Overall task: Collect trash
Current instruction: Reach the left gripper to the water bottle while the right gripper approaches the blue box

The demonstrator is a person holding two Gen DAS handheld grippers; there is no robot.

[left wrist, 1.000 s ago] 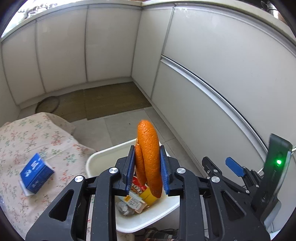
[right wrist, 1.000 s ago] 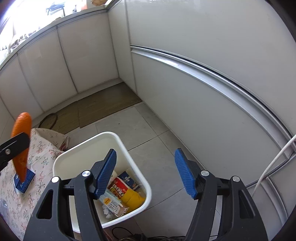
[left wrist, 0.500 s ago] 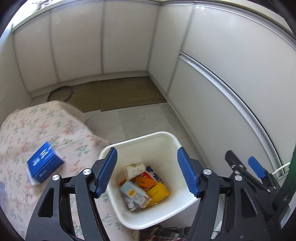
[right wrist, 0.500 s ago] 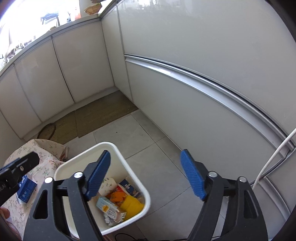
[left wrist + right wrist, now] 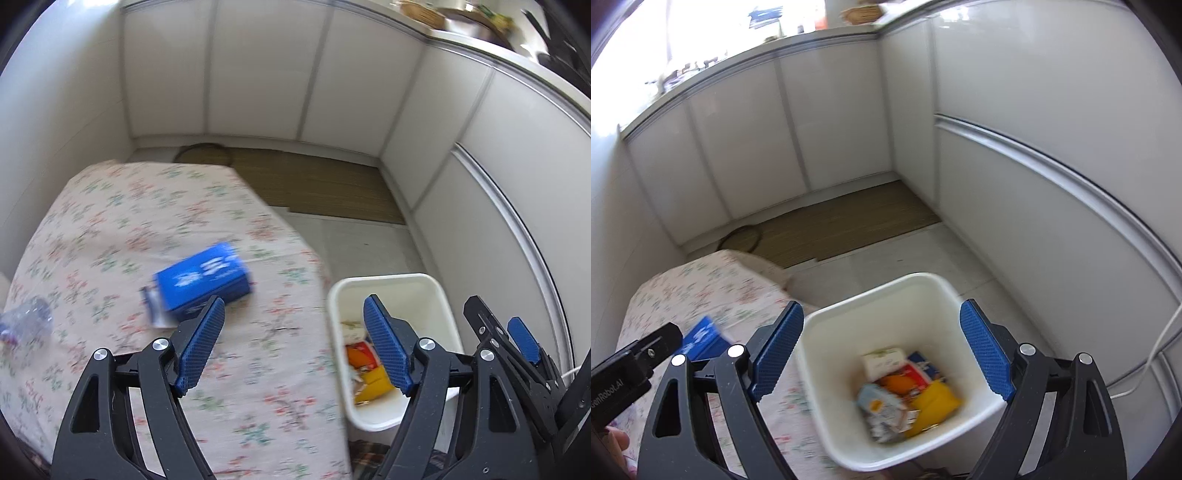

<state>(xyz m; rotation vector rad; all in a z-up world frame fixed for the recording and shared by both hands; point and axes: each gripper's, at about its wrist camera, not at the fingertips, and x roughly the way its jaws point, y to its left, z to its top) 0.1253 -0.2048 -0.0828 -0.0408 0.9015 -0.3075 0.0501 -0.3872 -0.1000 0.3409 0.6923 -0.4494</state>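
Observation:
A white bin (image 5: 391,282) (image 5: 916,284) stands on the floor beside a table with a floral cloth (image 5: 110,229) (image 5: 701,284). Inside it lie an orange peel (image 5: 899,384), a yellow wrapper (image 5: 934,404) and several cartons. A blue box (image 5: 205,280) (image 5: 701,338) lies on the cloth, with a crumpled clear plastic piece (image 5: 26,319) at the left edge. My left gripper (image 5: 291,345) is open and empty above the table's edge, the blue box just beyond its left finger. My right gripper (image 5: 882,350) is open and empty above the bin.
White cabinet panels (image 5: 757,147) wall in the corner. A brown mat (image 5: 325,184) (image 5: 842,225) covers the far floor. A white cable (image 5: 1152,354) runs along the right wall. The right gripper's blue tip (image 5: 521,338) shows at the right of the left wrist view.
My left gripper opened and dropped the orange peel into the bin, then swung left over the table toward the blue box. My right gripper moved over the bin.

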